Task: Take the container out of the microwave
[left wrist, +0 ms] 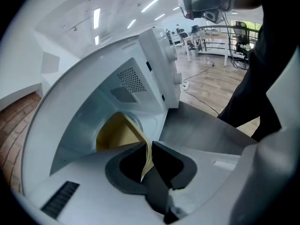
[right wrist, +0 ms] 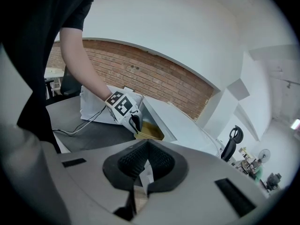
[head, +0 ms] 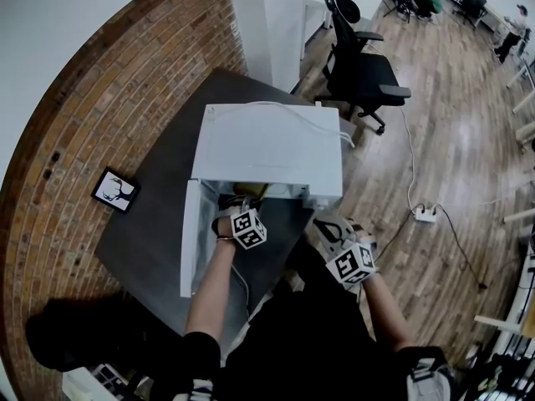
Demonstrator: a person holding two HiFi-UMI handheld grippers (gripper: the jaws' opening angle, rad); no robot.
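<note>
Well off to the left of the left gripper (head: pixel 229 214), a small framed picture (head: pixel 114 190) of an antlered animal lies flat on the dark grey table (head: pixel 159 224), near the curved brick wall (head: pixel 92 115). Far ahead of the right gripper (head: pixel 328 225), a black office chair (head: pixel 361 72) stands on the wooden floor (head: pixel 451 140). To that gripper's right, a white power strip (head: pixel 425 215) lies on the floor, with cables running from it.

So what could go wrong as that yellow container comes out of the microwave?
1. The left tongs pinch only the thin rim of the yellow container, so it may tilt or slip free.
2. It sits at the mouth of the microwave and could catch on the frame.
3. The right tongs are shut and held away, so nothing would support it.
</note>
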